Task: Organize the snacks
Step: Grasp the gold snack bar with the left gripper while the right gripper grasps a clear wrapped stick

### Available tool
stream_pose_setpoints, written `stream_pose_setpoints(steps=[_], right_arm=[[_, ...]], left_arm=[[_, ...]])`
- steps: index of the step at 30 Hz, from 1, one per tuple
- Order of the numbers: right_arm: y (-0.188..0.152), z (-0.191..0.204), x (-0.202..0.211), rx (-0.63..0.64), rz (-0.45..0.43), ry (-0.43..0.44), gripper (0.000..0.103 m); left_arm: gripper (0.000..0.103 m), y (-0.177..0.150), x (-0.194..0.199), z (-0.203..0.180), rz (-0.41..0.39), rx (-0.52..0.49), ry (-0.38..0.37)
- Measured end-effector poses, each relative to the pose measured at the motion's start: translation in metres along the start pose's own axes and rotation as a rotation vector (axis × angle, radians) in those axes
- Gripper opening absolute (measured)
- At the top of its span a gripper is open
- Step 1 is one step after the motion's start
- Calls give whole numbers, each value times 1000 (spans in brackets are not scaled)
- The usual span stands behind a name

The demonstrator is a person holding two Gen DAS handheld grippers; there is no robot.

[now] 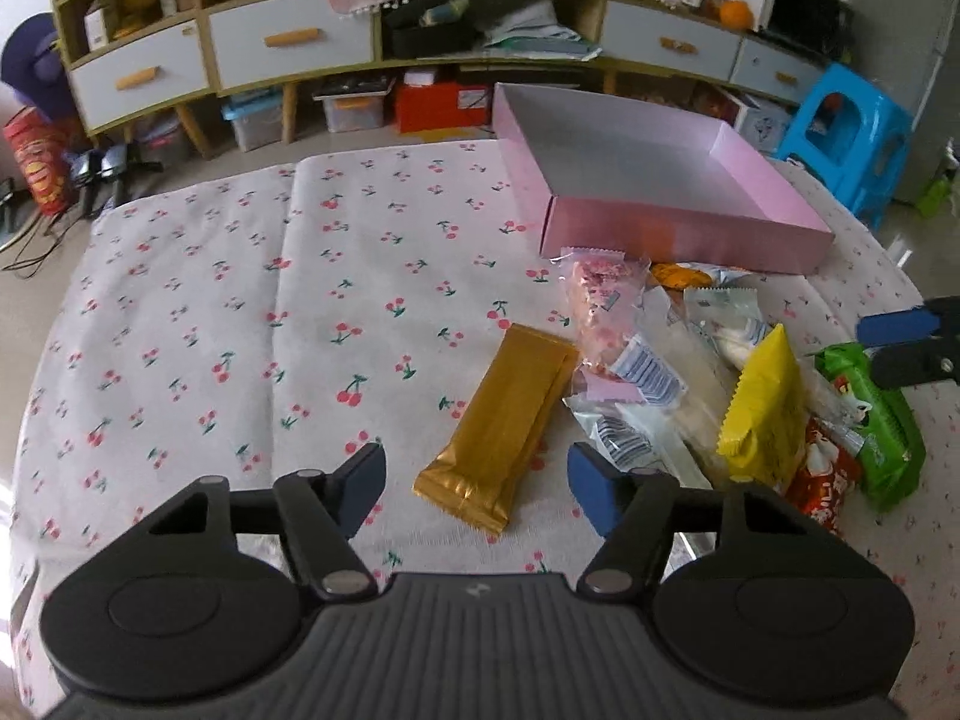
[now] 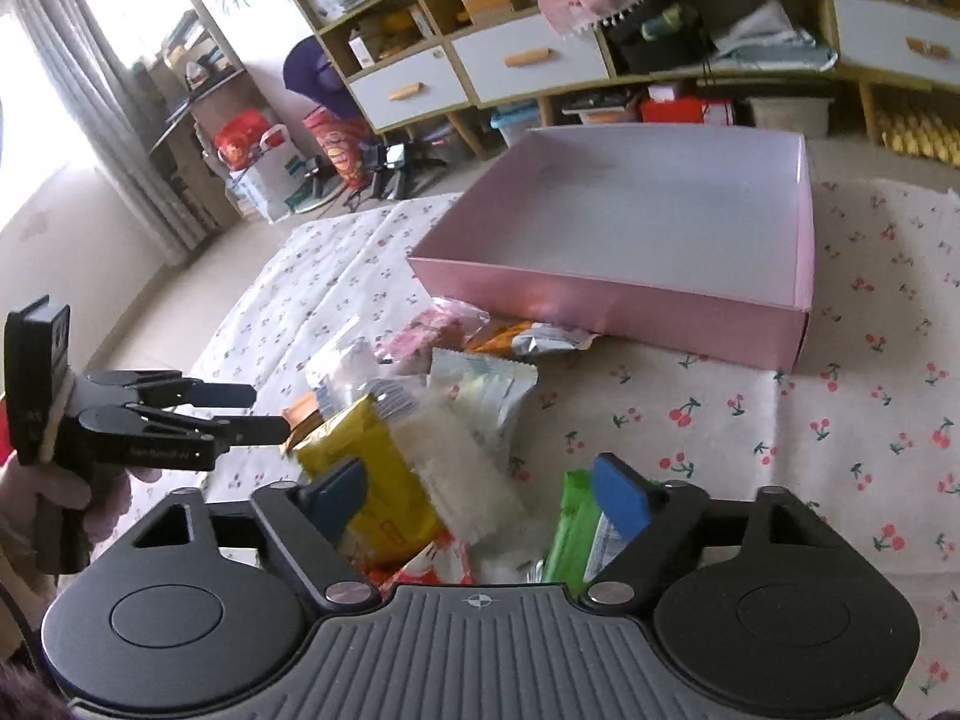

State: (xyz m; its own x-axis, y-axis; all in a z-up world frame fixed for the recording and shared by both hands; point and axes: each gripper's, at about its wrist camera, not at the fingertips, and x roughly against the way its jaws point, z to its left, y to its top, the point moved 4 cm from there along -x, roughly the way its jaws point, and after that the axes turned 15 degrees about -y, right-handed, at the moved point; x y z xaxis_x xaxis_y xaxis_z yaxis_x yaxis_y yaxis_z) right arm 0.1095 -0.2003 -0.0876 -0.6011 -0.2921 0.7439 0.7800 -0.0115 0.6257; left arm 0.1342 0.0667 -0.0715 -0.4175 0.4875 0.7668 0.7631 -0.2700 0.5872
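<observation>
A pile of wrapped snacks lies on the cherry-print cloth in front of an empty pink box (image 1: 690, 234) (image 2: 600, 300). My left gripper (image 1: 477, 480) is open, and the near end of a gold packet (image 1: 504, 426) lies between its fingers without touching the pads. From the side, the left gripper (image 2: 264, 414) reaches toward the gold packet's end (image 2: 300, 414). My right gripper (image 2: 480, 492) stands open over a yellow packet (image 2: 372, 480), a clear white packet (image 2: 468, 468) and a green packet (image 2: 573, 528). The right gripper (image 1: 882, 345) shows above the green packet (image 1: 882, 426).
The cloth (image 1: 240, 330) left of the pile is bare. A red packet (image 1: 828, 480) and a pink-speckled packet (image 1: 600, 306) belong to the pile. Behind the table are a drawer cabinet (image 1: 288, 42) and a blue stool (image 1: 852, 138). A hand (image 2: 102, 498) holds the left gripper.
</observation>
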Motion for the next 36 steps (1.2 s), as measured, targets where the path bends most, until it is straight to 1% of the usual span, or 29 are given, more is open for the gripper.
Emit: stream_pose_setpoints(steps=[2, 3, 5, 8, 11, 15, 16, 17, 18, 20, 21, 27, 30, 33, 34, 36], right_arm=[[2, 0, -6, -4, 19, 25, 71], [2, 1, -8, -3, 25, 36, 70], [3, 4, -13, 1, 35, 58, 69], [4, 6, -20, -14, 55, 82, 67], [5, 5, -26, -28, 75, 87, 66], [3, 6, -32, -18, 85, 90, 64], [3, 5, -31, -17, 84, 94, 60], [3, 5, -31, -19, 83, 103, 55], [4, 5, -29, -23, 82, 110, 52], [5, 6, -28, -26, 81, 116, 43], [5, 7, -29, -25, 87, 120, 41], [2, 15, -28, 13, 94, 99, 39], [1, 21, -29, 46, 109, 80, 39], [-1, 27, -29, 85, 110, 47, 39], [-1, 28, -29, 91, 106, 41, 41], [-1, 30, -29, 102, 98, 27, 42]], left_arm=[[58, 1, -4, 3, 8, 14, -2], [57, 1, -6, 4, 7, 23, -5], [57, 3, -10, 6, 3, 30, -14], [54, 6, -15, 7, 2, 14, -22], [50, 7, -23, 7, 21, -3, -19], [50, 7, -29, 4, 31, -33, -4], [50, 7, -29, 4, 34, -36, 0], [49, 8, -29, 3, 38, -36, 4], [48, 8, -29, 2, 40, -34, 7], [47, 8, -29, 0, 49, -32, 16], [45, 8, -29, 0, 53, -29, 20], [38, 9, -28, -4, 84, -17, 32], [34, 9, -30, -7, 116, -17, 29], [35, 8, -29, -7, 136, -23, 35], [37, 8, -30, -6, 132, -21, 41], [50, 7, -30, -4, 115, -20, 68]])
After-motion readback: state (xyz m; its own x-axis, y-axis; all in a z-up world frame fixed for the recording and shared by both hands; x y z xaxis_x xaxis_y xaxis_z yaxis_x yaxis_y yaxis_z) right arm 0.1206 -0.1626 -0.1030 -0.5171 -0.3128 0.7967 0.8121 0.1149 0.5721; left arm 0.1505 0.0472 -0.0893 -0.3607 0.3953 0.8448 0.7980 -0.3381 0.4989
